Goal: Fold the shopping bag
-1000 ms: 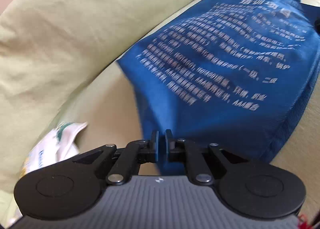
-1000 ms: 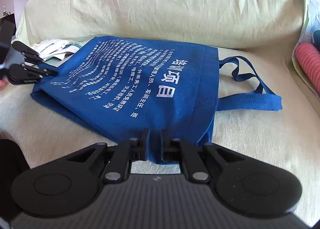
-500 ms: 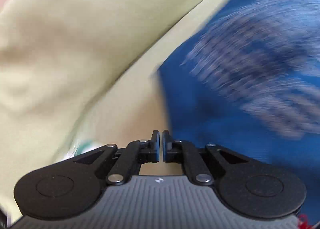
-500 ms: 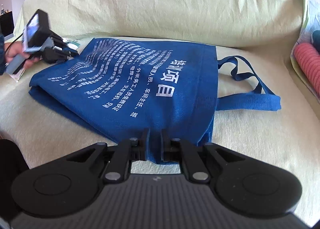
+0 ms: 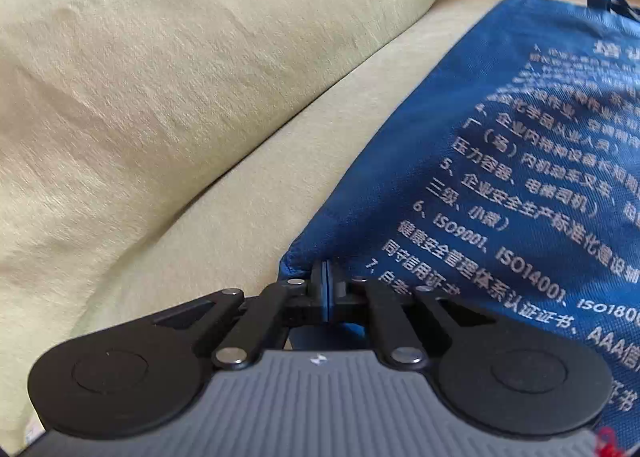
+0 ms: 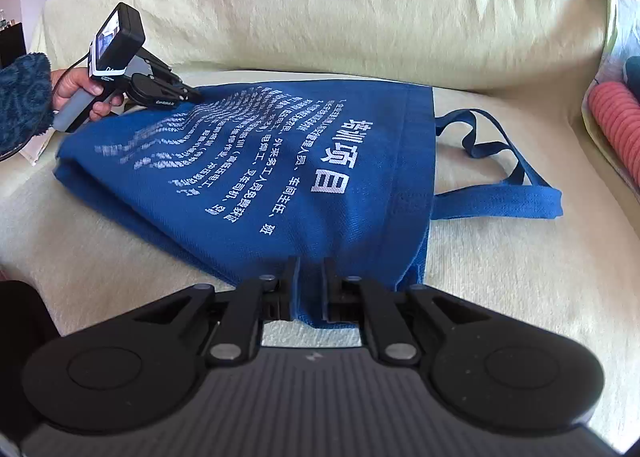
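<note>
The blue shopping bag (image 6: 280,161) lies flat on the green-covered sofa (image 6: 360,17), handles (image 6: 492,177) trailing to the right, unfolded so far. A second ago your left gripper (image 5: 326,281) held the near bottom corner; now it is clamped on the far bottom corner by the backrest, jaws pressed together on the fabric. Your right gripper (image 6: 308,281) stays pinched on the bag's near edge, jaws narrowly parted with cloth bunched between. Judgement: with two corners held, you are set for the first fold.
</note>
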`<state>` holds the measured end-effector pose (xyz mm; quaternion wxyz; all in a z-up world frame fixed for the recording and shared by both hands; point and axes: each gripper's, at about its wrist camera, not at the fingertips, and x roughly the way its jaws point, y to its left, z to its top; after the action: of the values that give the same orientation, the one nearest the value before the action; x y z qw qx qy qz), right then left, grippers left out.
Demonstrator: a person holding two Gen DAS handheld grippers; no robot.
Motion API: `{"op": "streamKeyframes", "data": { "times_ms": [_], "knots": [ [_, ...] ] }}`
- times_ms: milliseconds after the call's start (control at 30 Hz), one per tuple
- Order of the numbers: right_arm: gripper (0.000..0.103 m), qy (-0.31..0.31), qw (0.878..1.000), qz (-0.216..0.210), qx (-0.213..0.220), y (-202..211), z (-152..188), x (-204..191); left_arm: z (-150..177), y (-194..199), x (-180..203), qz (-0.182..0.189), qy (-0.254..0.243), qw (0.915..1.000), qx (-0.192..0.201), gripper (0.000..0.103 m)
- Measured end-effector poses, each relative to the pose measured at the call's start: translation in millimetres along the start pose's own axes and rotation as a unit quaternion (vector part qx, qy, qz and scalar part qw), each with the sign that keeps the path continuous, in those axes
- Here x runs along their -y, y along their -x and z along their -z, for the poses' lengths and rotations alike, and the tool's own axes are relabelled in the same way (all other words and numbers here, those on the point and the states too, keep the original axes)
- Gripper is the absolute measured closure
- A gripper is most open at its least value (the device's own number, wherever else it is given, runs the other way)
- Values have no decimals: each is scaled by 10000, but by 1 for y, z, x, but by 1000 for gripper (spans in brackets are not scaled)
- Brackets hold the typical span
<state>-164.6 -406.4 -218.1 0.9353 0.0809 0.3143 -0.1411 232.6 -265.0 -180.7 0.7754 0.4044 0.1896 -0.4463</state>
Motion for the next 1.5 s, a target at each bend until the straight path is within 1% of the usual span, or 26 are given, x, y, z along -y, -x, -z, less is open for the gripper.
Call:
{"op": "streamKeyframes", "data": {
  "times_ms": [133,167,233,267,300,367,400,433,500,533,633,700,767,867,900,967,1000,1067,1167,1200,1233,1300,1333,1367,1433,1500],
  "knots": [
    [96,-32,10000,1,19,1,0,0,9,22,9,-640,-79,9979,-103,97],
    [96,-38,10000,1,20,1,1,1,12,24,11,-641,-64,9979,-92,97],
    [96,-31,10000,1,30,1,1,1,29,73,22,-316,164,9993,60,97],
    [96,-36,10000,-6,35,1,1,1,31,84,26,-216,202,9995,117,97],
    [96,-53,10000,-19,41,1,1,2,40,108,41,16,161,9996,238,95],
    [96,-82,9999,-42,50,1,2,3,58,133,77,269,-74,9995,168,92],
    [96,-80,9999,-39,50,1,2,3,62,129,86,296,-63,9995,-8,92],
    [96,-80,9999,-37,48,0,2,3,74,123,97,202,54,9993,-302,95],
    [96,-115,9999,-49,24,0,1,4,84,125,103,-235,438,9980,-383,99],
    [96,-133,9999,-55,12,0,0,4,83,125,102,-282,515,9974,-426,99],
    [96,-204,9998,-66,-43,-1,-2,6,60,139,93,-382,1227,9851,-1144,98],
    [95,-204,9997,-34,-102,-1,-4,4,34,151,85,-144,1759,9780,-1109,98],
    [95,-193,9997,23,-127,-2,-5,2,12,154,87,177,2044,9745,-909,96],
    [95,-212,9996,80,-161,-2,-5,1,-18,145,101,358,2001,9761,-769,94],
    [95,-225,9995,88,-179,-2,-6,1,-20,134,108,416,1956,9756,-910,91],
    [95,-320,9992,66,-228,-3,-8,3,-25,112,126,526,1857,9733,-1240,90],
    [95,-405,9988,40,-255,-3,-9,5,-22,108,132,445,1845,9729,-1318,90],
    [95,-659,9974,-27,-296,-4,-10,11,-14,111,138,168,1899,9744,-1194,88],
    [95,-931,9954,-20,-244,-3,-11,15,-18,121,136,-48,2093,9650,-1580,87],
    [95,-900,9957,11,-203,-2,-13,13,-21,127,133,-188,2174,9601,-1750,87],
    [93,-870,9961,41,-162,-1,-15,11,-22,131,132,-249,2222,9576,-1814,87],
    [84,-809,9966,101,-81,2,-20,7,-25,140,128,-380,2342,9524,-1912,86],
    [74,-778,9969,131,-40,3,-22,5,-26,145,126,-469,2425,9489,-1965,86],
    [71,-748,9971,162,1,4,-24,3,-26,149,125,-506,2477,9462,-2018,85],
    [71,-686,9974,222,82,7,-28,-1,-25,155,125,-584,2550,9433,-2046,85],
    [71,-625,9975,282,164,9,-33,-4,-23,160,123,-623,2590,9429,-2001,85]
  ]
}}
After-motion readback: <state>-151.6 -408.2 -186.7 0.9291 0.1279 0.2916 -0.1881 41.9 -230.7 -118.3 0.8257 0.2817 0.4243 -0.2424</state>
